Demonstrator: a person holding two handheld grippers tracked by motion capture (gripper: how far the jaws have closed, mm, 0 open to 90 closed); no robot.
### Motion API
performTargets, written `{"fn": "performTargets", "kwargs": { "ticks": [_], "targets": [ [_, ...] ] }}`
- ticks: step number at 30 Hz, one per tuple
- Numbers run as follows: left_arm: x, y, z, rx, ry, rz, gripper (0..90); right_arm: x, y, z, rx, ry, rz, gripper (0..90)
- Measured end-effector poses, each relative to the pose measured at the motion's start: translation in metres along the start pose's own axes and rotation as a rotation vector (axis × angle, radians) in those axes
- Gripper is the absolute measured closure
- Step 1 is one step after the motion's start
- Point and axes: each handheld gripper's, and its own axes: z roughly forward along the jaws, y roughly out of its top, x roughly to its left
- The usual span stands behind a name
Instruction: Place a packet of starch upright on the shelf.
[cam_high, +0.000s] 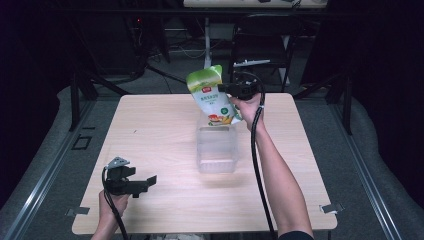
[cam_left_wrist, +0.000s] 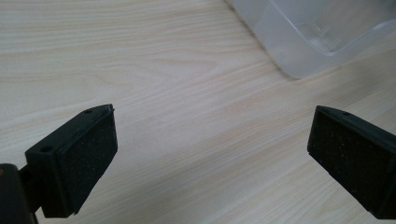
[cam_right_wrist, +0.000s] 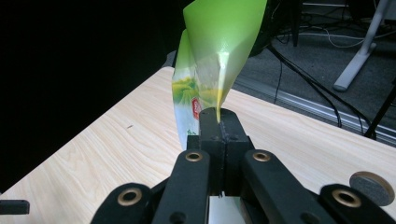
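Pouch (cam_high: 212, 96), one, pinched in right tool (cam_high: 226, 89) above one clear tub (cam_high: 216, 149); left tool (cam_high: 145, 182) wide

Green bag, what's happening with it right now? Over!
Right gripper shut on green bag, held above clear tub. Left gripper open, nothing between its pads, over the table. Nothing in the way.

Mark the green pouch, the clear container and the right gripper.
green pouch (cam_high: 212, 95), high view, on its printed front panel.
clear container (cam_high: 216, 150), high view, on its near wall.
right gripper (cam_right_wrist: 219, 122), right gripper view, at the closed fingertips pinching the pouch edge.
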Motion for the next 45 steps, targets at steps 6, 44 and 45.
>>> {"fn": "performTargets", "kwargs": {
  "ticks": [6, 44, 45],
  "targets": [
    [0.0, 0.0, 0.0, 0.0, -0.002, -0.003, 1.8, -0.004, -0.006, 0.012, 0.012, -0.003, 0.013, 90.0],
    [-0.002, -0.002, -0.001, -0.012, -0.014, 0.008, 1.7, -0.008, -0.042, 0.06, 0.053, -0.076, -0.08, 90.0],
    [-0.002, -0.002, -0.002, -0.013, -0.014, 0.007, 1.8, -0.009, -0.043, 0.06, 0.049, -0.075, -0.073, 90.0]
  ]
}}
